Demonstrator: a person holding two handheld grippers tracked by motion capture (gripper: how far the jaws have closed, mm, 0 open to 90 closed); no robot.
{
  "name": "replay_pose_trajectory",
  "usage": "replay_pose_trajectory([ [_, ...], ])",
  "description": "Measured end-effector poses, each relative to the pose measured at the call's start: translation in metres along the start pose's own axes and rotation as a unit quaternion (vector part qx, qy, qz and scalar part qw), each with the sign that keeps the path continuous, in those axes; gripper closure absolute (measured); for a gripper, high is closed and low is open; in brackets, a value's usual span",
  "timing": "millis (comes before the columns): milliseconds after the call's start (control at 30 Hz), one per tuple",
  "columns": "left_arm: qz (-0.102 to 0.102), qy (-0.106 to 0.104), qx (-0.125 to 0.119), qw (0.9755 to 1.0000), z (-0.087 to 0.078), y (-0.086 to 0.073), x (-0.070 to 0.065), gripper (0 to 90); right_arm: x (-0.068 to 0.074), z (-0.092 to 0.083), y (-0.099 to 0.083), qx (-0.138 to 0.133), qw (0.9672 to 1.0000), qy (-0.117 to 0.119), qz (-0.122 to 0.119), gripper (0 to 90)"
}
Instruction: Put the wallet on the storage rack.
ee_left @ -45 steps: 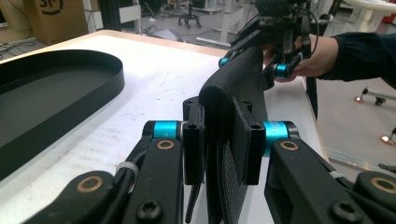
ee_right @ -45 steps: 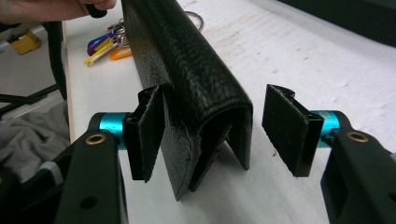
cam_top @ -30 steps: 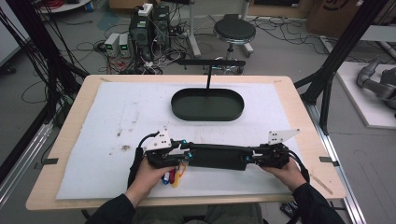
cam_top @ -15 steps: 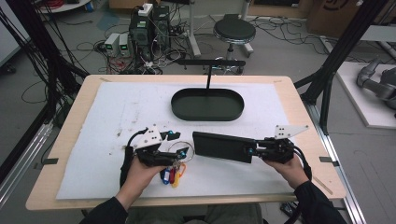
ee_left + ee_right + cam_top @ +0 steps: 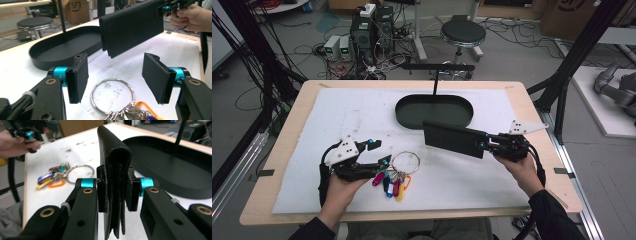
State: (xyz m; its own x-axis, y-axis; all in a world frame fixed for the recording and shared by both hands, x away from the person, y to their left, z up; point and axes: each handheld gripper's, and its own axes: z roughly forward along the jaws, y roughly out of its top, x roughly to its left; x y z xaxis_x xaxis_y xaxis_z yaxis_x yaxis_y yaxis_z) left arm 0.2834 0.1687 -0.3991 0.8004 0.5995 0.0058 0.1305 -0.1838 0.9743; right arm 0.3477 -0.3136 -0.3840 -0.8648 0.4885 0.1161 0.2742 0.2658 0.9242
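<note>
Above the white mat (image 5: 337, 120), the right gripper (image 5: 492, 143) is clamped on one end of a black wallet (image 5: 454, 139), holding it off the table just in front of the black oval tray (image 5: 409, 116); the right gripper view shows both pads pressed on the folded leather. Over at the table's near left, the left gripper (image 5: 379, 152) has jaws that have just been opening and now stand apart with nothing between them, beside a metal key ring (image 5: 405, 163) with coloured tags (image 5: 390, 183) lying on the mat
</note>
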Motion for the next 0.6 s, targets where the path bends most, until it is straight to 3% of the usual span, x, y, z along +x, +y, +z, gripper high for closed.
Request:
replay_pose_trajectory([
  [333,0.003,0.016,-0.009,0.9998,-0.010,-0.005,0.001,37.3,-0.015,0.014,0.024,-0.020,0.9995,-0.024,-0.001,76.7],
  [600,0.006,0.013,-0.012,0.9998,-0.010,-0.006,-0.001,37.0,-0.030,0.036,0.047,-0.031,0.9988,-0.038,-0.007,76.7],
])
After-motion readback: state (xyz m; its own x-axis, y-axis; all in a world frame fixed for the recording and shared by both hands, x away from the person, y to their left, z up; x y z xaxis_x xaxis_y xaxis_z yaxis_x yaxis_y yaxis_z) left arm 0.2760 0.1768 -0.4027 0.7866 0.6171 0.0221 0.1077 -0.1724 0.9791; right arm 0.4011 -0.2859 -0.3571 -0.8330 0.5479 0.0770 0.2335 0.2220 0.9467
